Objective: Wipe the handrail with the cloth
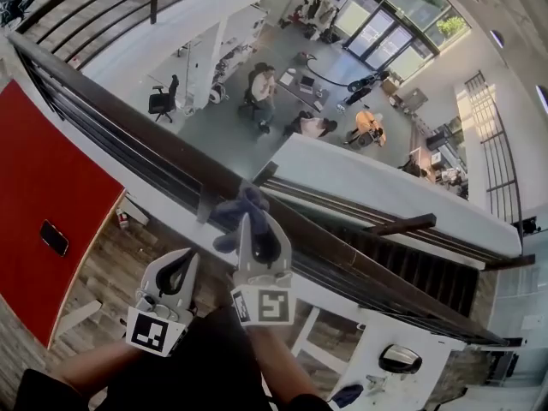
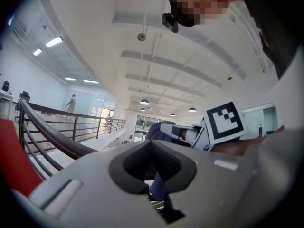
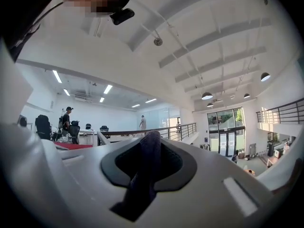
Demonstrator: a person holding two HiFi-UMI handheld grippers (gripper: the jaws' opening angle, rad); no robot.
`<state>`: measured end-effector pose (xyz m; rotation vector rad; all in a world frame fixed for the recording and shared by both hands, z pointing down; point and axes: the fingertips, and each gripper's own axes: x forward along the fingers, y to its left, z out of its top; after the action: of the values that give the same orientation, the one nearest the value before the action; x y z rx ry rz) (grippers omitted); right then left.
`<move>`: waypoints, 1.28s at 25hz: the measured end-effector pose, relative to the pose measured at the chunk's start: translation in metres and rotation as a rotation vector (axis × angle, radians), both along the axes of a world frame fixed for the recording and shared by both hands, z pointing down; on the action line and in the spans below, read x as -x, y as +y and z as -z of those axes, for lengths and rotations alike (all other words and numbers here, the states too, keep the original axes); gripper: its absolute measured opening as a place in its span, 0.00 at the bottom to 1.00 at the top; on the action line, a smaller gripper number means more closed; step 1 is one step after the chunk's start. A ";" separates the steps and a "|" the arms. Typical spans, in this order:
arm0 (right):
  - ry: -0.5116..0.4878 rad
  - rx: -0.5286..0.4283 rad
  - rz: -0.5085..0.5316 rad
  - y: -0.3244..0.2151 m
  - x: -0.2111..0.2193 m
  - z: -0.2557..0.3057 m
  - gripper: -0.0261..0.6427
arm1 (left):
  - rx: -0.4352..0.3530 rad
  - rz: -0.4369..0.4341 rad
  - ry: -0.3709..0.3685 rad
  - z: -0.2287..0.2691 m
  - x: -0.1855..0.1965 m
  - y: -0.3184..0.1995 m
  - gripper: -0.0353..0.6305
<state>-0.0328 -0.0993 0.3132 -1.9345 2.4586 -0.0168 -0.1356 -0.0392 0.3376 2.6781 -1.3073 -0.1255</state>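
Observation:
The dark brown handrail [image 1: 128,122] runs diagonally from upper left to lower right, above an open atrium. A dark blue cloth [image 1: 242,216] lies bunched against the rail's near side, and my right gripper [image 1: 257,223] is shut on it. In the right gripper view the cloth [image 3: 145,175] fills the gap between the jaws of the right gripper [image 3: 149,148], with the handrail [image 3: 128,132] beyond. My left gripper [image 1: 181,261] hangs below and left of the cloth, off the rail, shut with nothing in it. The left gripper view shows the left gripper [image 2: 156,164], the cloth [image 2: 158,128] and the handrail [image 2: 52,133].
Thin horizontal bars [image 1: 111,148] run under the rail. A red surface [image 1: 51,187] with a black phone [image 1: 53,238] lies at left, and a white desk [image 1: 377,375] at lower right. Far below, people sit at desks [image 1: 291,88].

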 end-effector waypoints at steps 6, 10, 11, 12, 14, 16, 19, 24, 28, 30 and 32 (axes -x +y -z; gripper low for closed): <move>0.007 0.036 0.038 -0.042 -0.010 -0.026 0.13 | -0.009 0.060 -0.005 -0.004 0.004 -0.010 0.05; 0.008 0.061 0.030 -0.067 -0.012 -0.041 0.13 | -0.013 0.080 -0.010 0.001 0.004 -0.016 0.05; -0.001 0.068 0.021 -0.074 -0.012 -0.046 0.13 | -0.020 0.081 -0.005 0.003 0.005 -0.017 0.05; -0.015 0.080 0.014 -0.080 -0.012 -0.052 0.14 | -0.023 0.084 0.002 0.004 0.006 -0.018 0.05; -0.042 0.115 0.007 -0.091 -0.011 -0.067 0.14 | -0.021 0.089 0.012 0.001 0.007 -0.021 0.05; -0.030 0.152 0.004 -0.099 -0.008 -0.083 0.14 | -0.016 0.090 0.002 -0.005 0.011 -0.022 0.05; 0.010 0.192 -0.007 -0.105 -0.003 -0.102 0.14 | -0.027 0.094 -0.011 -0.006 0.018 -0.021 0.05; 0.065 0.247 -0.023 -0.108 0.001 -0.124 0.13 | -0.007 0.103 -0.008 -0.008 0.029 -0.021 0.05; 0.120 0.281 -0.033 -0.110 0.005 -0.133 0.14 | 0.007 0.101 -0.001 -0.011 0.034 -0.022 0.05; 0.131 0.300 -0.048 -0.109 0.004 -0.134 0.14 | 0.008 0.099 0.004 -0.012 0.034 -0.022 0.05; 0.148 0.311 -0.062 -0.108 0.001 -0.136 0.14 | 0.007 0.093 0.004 -0.013 0.035 -0.022 0.05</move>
<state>-0.0336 -0.2071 0.4492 -2.2042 2.6213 -0.2812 -0.1707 -0.0616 0.3508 2.6102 -1.4287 -0.1368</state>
